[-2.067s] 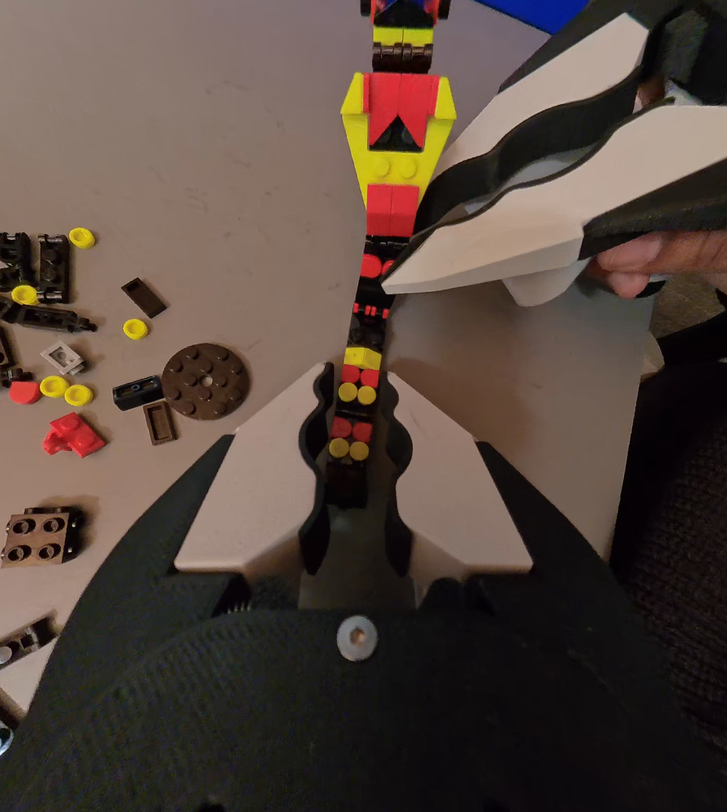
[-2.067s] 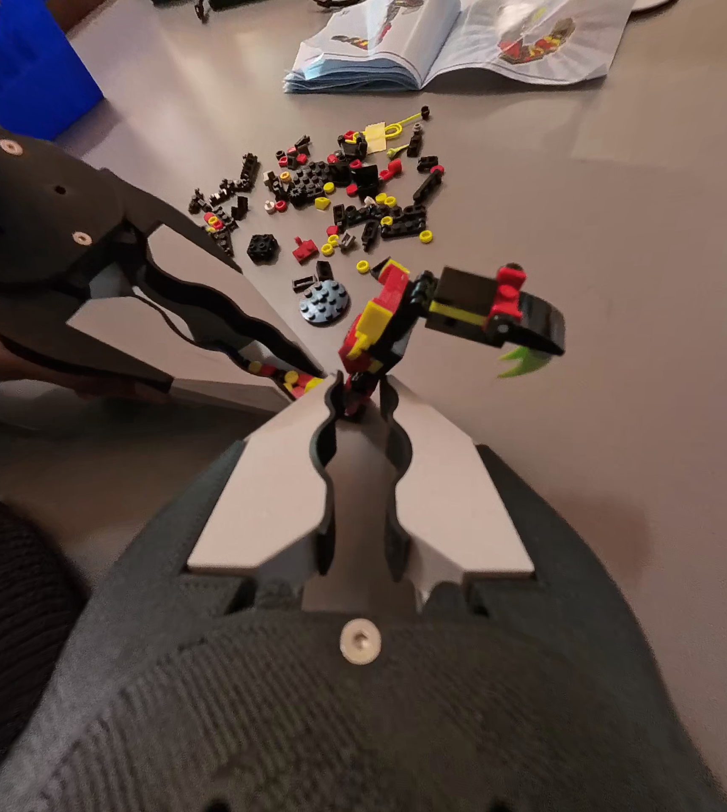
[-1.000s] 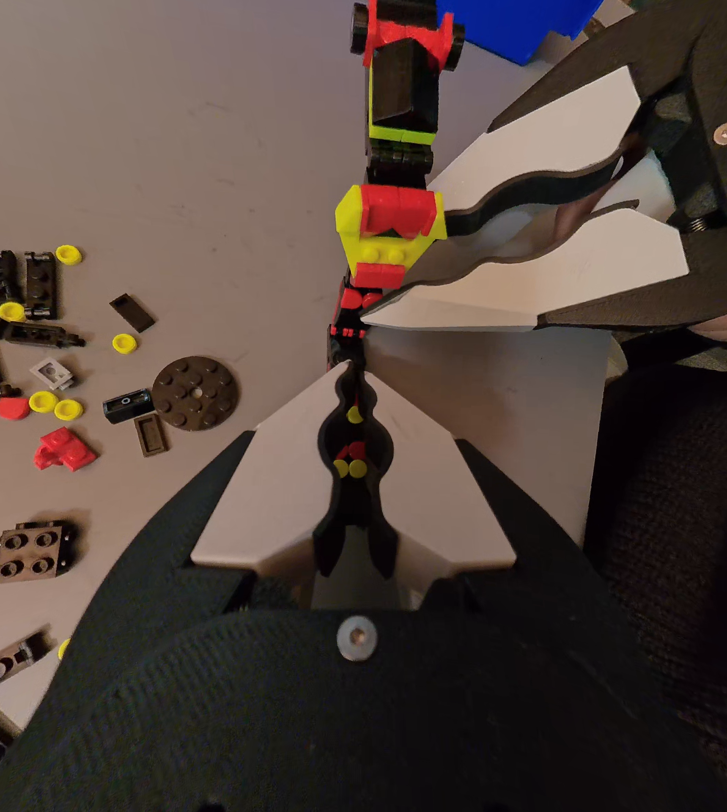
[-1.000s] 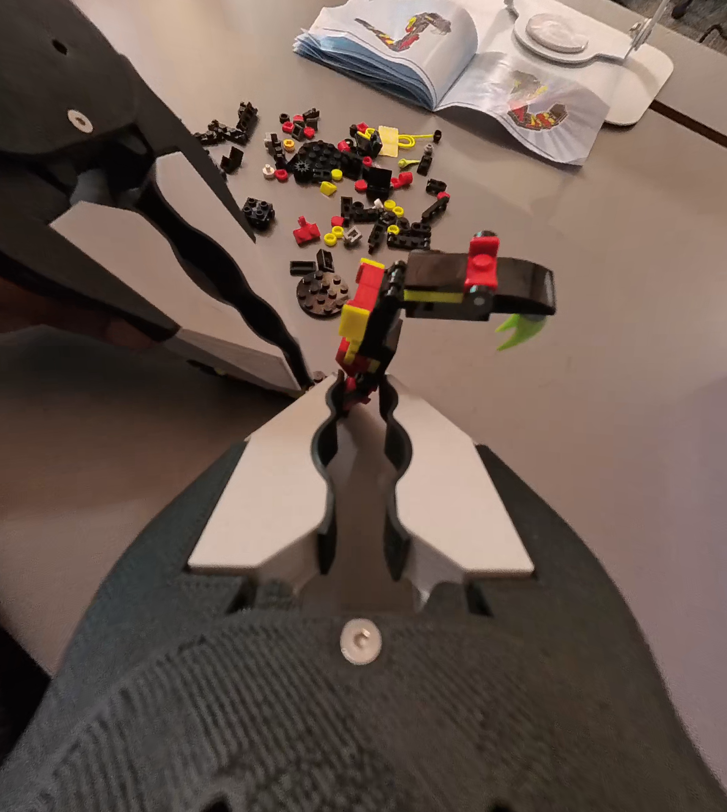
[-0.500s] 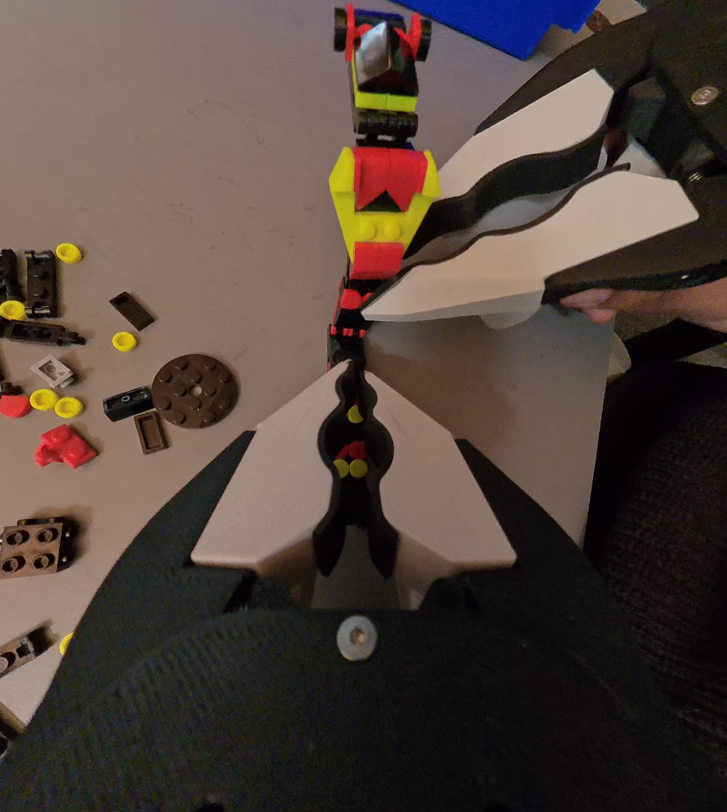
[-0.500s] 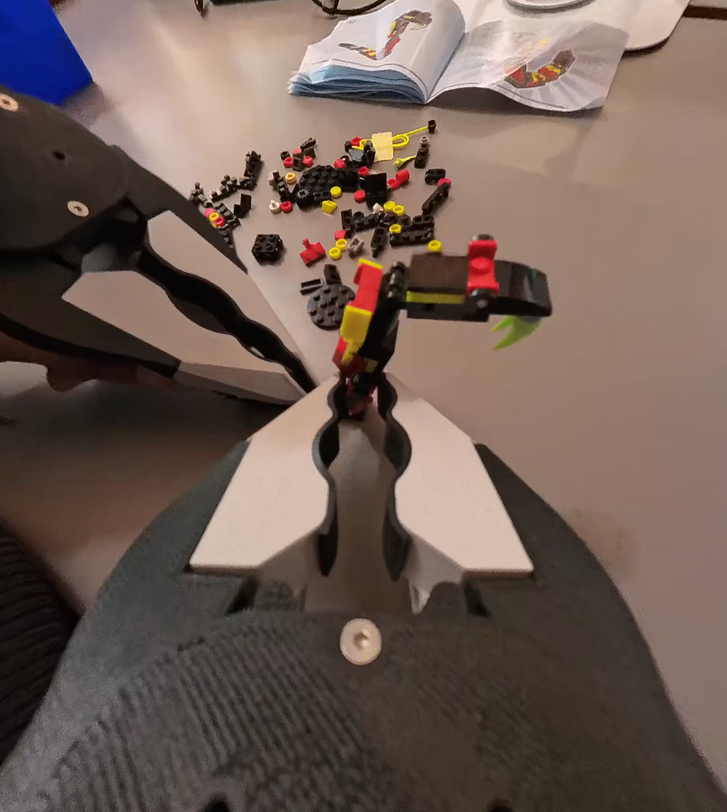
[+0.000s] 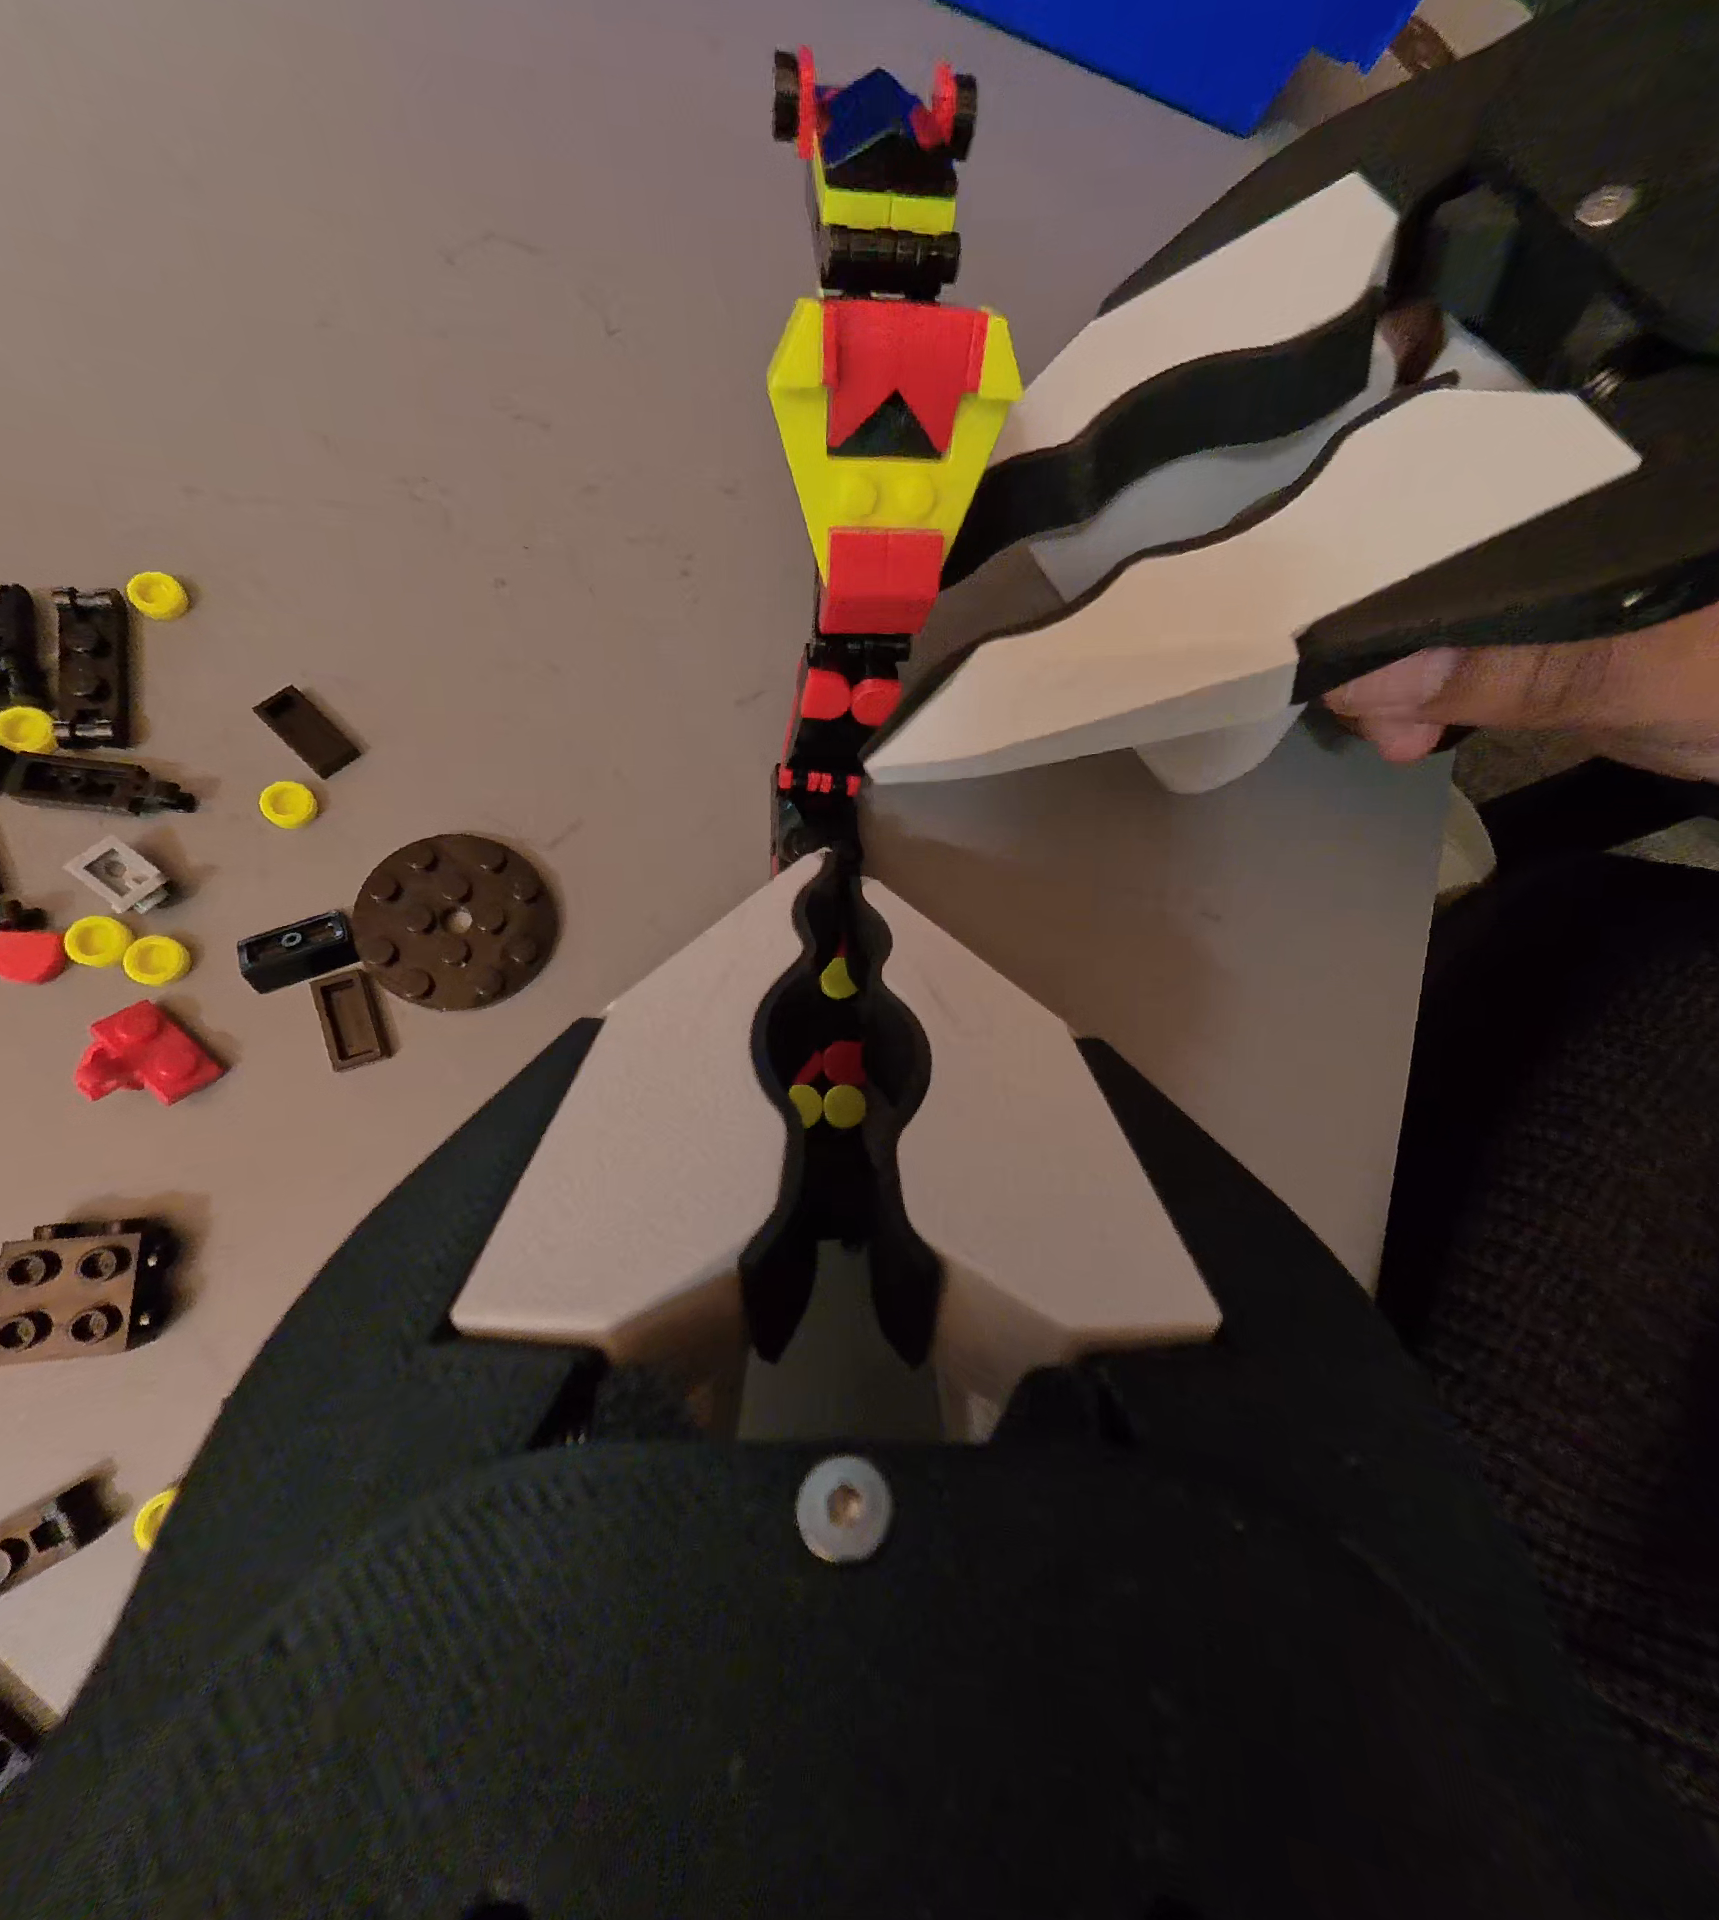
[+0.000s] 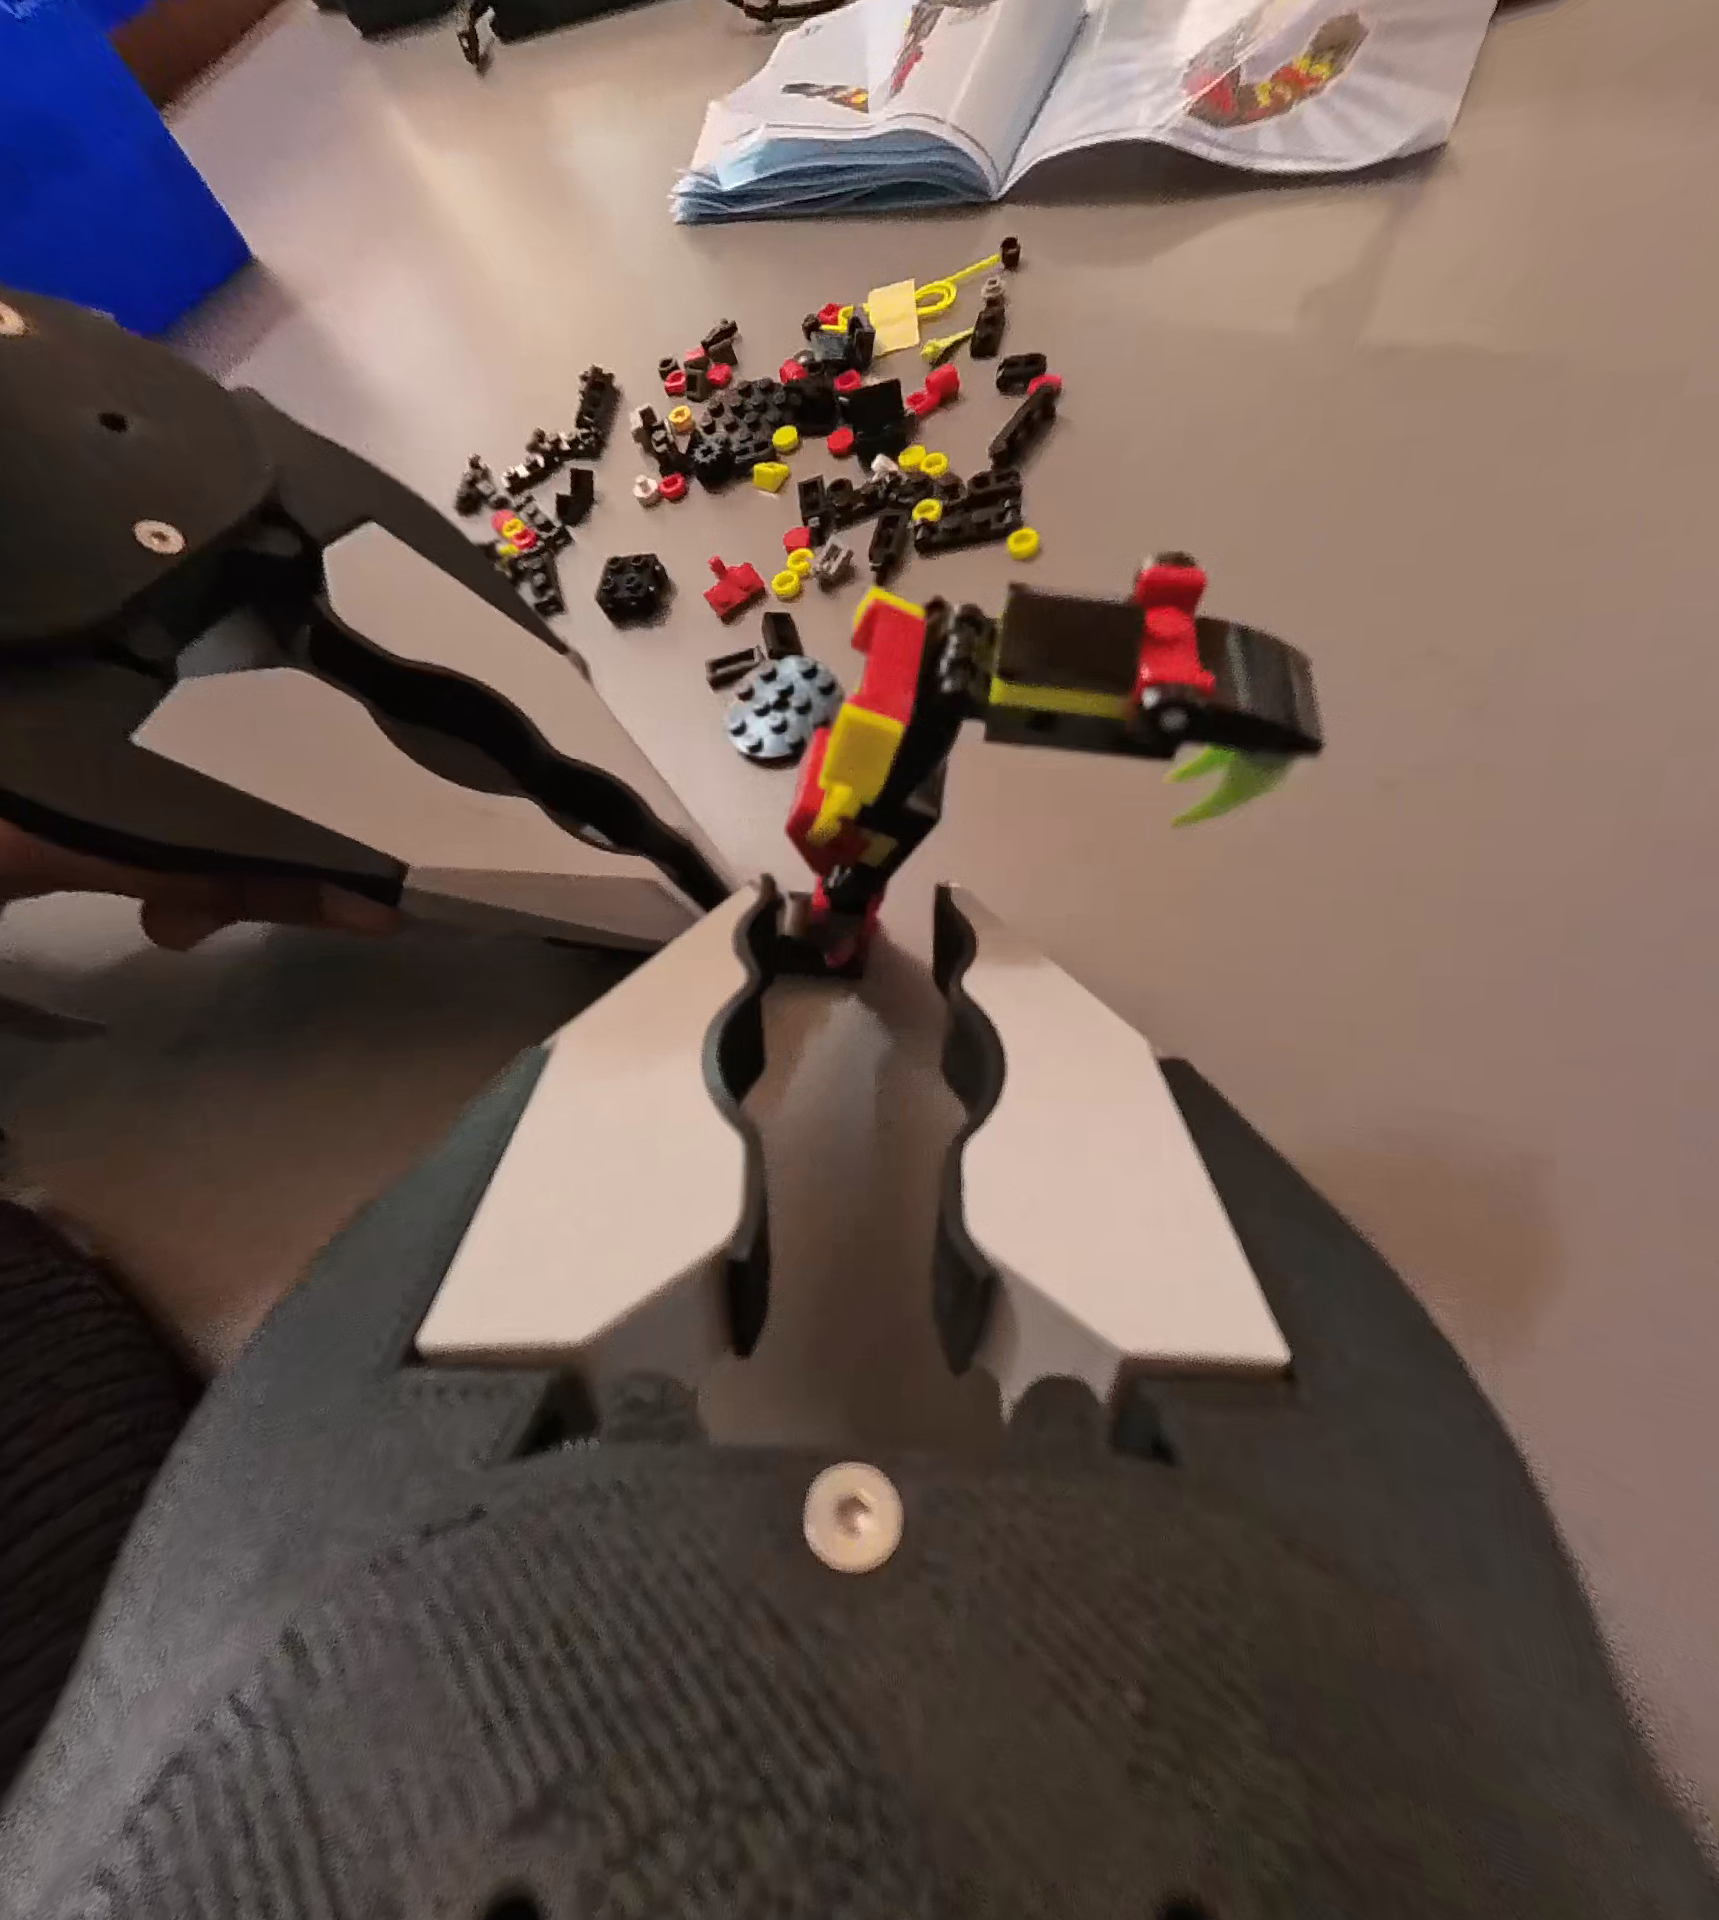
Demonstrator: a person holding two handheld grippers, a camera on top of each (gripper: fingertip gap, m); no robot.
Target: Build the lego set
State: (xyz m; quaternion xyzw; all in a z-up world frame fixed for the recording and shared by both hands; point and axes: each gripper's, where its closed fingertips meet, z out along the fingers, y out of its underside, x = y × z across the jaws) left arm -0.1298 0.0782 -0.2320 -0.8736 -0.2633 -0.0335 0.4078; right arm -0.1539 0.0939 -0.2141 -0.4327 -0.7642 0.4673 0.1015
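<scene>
Right gripper [image 8: 850,920] now spreads open beside the model [image 7: 886,457]; left gripper [image 7: 839,883] stays clamped on its tail.

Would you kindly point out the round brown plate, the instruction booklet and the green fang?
round brown plate [image 7: 457,922]: left wrist view, its studded top.
instruction booklet [image 8: 948,114]: right wrist view, left page.
green fang [image 8: 1224,781]: right wrist view, its curved middle.
</scene>
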